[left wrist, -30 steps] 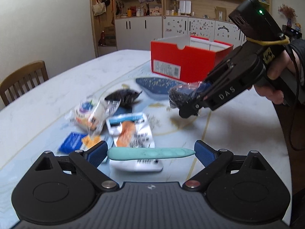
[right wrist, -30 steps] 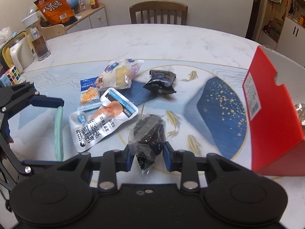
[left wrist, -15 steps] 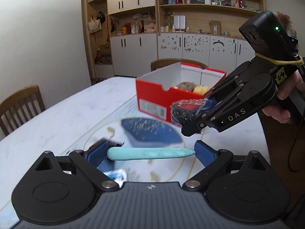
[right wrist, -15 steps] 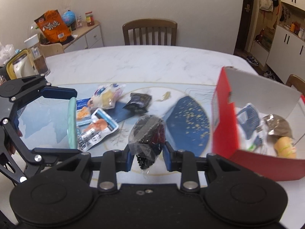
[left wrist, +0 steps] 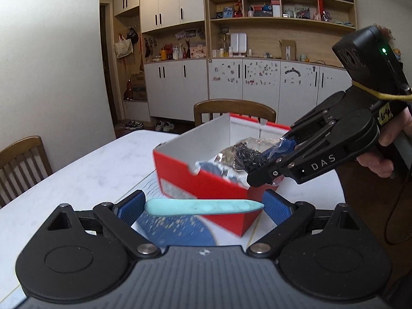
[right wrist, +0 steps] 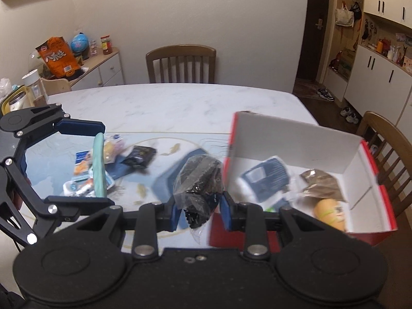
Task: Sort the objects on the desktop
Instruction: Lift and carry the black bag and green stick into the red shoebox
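**Turquoise stick and crinkled clear bag held at the red box**

Turquoise and smooth, a long stone-like stick with one blunt end and one pointed end (left wrist: 203,207) lies crosswise between the blue ribbed pads (left wrist: 130,206) of the left gripper (left wrist: 203,207). The jaws stand rather wide, and each pad presses on one end of the stick, so the stick is held level. Ahead of these fingers, and just behind the stick, stands the red cardboard box with white inner walls (left wrist: 206,180), open at the top.

The right gripper (right wrist: 198,211) has its jaws nearly together. Its blue pads (right wrist: 173,212) clamp a crinkled clear plastic bag filled with small black pieces (right wrist: 199,180). The bag bulges upward above the fingers, and a thin loose end of film hangs below them. In the left wrist view this bag (left wrist: 244,154) is over the open top of the box, near its front wall.

To the right of the right fingers, inside the box (right wrist: 296,139), lie a dark blue and white packet (right wrist: 267,177), a brownish crumpled wrapper (right wrist: 319,182) and a round yellow-orange thing (right wrist: 331,212). To the left of these fingers, on the white marbled table (right wrist: 167,103), rest a small black glossy pouch (right wrist: 139,155) and several blurred colourful flat packets (right wrist: 82,159).
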Tool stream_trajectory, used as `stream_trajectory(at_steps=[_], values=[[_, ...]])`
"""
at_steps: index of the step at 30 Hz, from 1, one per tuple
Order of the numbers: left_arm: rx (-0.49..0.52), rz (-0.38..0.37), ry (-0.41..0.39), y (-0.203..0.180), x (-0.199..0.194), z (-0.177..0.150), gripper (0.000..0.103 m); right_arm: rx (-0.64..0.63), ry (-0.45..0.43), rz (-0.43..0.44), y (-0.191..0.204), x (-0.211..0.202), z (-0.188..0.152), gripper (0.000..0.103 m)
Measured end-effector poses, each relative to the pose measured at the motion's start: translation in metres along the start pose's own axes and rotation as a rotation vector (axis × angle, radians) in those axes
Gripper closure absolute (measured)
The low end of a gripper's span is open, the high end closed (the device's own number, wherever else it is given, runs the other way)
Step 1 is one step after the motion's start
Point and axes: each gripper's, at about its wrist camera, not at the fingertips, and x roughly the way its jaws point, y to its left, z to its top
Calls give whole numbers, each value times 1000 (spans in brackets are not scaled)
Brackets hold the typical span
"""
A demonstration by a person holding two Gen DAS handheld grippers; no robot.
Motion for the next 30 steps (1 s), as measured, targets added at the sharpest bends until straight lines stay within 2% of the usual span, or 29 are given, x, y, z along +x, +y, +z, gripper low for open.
stream_trajectory(at_steps=[8,20,30], values=[[-15,-10,-5,-24,39,33,5,8,-18,-28,-52,-11,-1,72],[-24,-4,48,-48,99,65,5,12,0,-59,-121,-1,-2,72],[-59,-18,162,-43,159,75,5,-23,94,-63,-152,34,-3,72]])
